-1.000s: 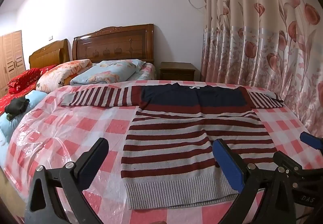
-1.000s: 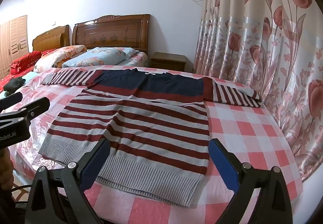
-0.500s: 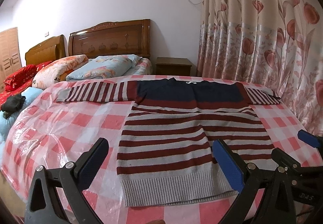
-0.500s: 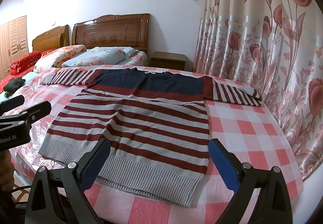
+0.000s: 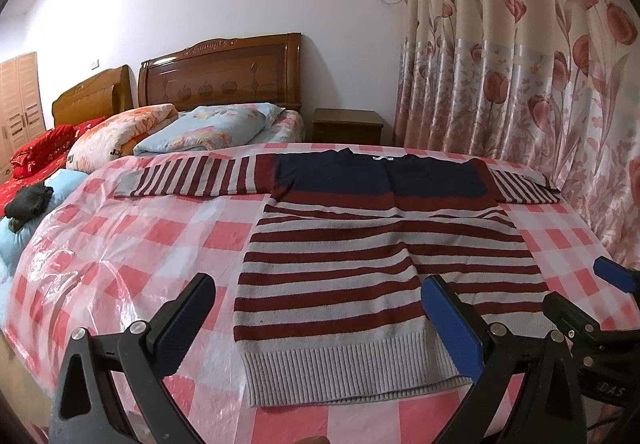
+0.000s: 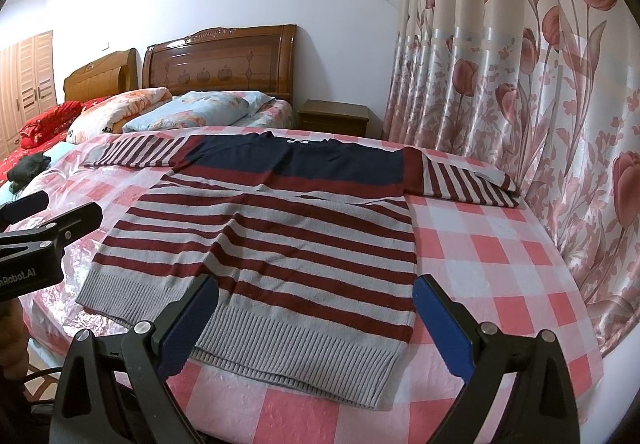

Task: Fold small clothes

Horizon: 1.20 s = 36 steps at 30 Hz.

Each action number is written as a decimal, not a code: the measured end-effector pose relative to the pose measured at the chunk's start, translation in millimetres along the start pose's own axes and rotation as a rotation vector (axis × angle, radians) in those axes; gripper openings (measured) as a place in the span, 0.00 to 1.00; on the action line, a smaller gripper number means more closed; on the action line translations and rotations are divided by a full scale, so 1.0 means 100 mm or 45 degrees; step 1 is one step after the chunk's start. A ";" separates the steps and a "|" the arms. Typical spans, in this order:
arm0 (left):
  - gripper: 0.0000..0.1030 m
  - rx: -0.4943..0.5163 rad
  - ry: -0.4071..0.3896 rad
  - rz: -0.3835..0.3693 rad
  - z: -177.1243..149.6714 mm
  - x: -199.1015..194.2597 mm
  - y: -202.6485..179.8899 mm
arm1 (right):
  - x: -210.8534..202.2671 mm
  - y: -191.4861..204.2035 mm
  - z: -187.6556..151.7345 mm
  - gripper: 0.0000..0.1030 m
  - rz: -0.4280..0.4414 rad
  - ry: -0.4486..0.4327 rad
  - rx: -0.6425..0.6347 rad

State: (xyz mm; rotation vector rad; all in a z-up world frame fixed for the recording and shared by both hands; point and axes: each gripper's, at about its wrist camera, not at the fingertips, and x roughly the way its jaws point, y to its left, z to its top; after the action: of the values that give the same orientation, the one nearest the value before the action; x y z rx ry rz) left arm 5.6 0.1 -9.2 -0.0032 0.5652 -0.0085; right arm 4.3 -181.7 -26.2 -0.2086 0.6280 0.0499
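Observation:
A striped sweater (image 5: 372,256) (image 6: 280,240), maroon and grey with a navy chest, lies flat on the pink-checked bed with both sleeves spread sideways. Its grey ribbed hem faces me. My left gripper (image 5: 316,320) hangs open above the hem's left part, nothing between its fingers. My right gripper (image 6: 316,316) is open too, over the hem's right part. In the left wrist view the right gripper (image 5: 592,308) shows at the right edge. The left gripper (image 6: 48,211) appears at the left edge of the right wrist view.
A clear plastic sheet covers the checked bedspread (image 5: 120,244). Pillows (image 5: 208,129) and wooden headboards (image 5: 224,71) stand behind. A nightstand (image 5: 346,125) sits at the back, flowered curtains (image 5: 520,63) hang along the right. A dark garment (image 5: 28,199) lies at the far left.
Both grippers have shifted slightly, the left view tilting up and back a little; the sweater has stayed put and both grippers remain open.

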 end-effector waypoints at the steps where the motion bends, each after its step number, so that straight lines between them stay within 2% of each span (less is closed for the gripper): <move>1: 1.00 -0.001 -0.003 0.001 0.00 0.00 0.00 | 0.00 0.00 0.00 0.97 0.000 0.001 0.001; 11: 1.00 0.054 -0.012 0.047 0.01 -0.03 -0.02 | 0.02 0.01 0.01 0.97 -0.014 0.013 -0.006; 15: 1.00 0.011 -0.028 0.019 0.00 -0.03 -0.02 | 0.02 0.00 0.01 0.97 -0.023 0.025 0.003; 26: 1.00 -0.054 0.038 -0.019 -0.03 0.01 -0.02 | 0.08 -0.07 0.00 0.97 -0.074 0.056 0.015; 28: 1.00 -0.053 0.046 -0.023 -0.03 0.03 -0.01 | 0.10 -0.12 0.01 0.97 -0.120 0.053 0.001; 31: 1.00 -0.050 0.063 -0.015 0.02 0.14 0.00 | 0.17 -0.28 0.08 0.97 -0.269 0.041 -0.024; 36: 1.00 -0.022 0.019 -0.007 0.34 0.61 -0.07 | 0.37 -0.80 0.42 0.97 -0.298 -0.029 0.144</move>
State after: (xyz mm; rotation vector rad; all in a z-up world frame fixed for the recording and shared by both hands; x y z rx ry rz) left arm 75.2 -7.9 -13.5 -0.0213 0.5799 -0.0091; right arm 66.9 -252.2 -0.2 -0.1709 0.5786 -0.2082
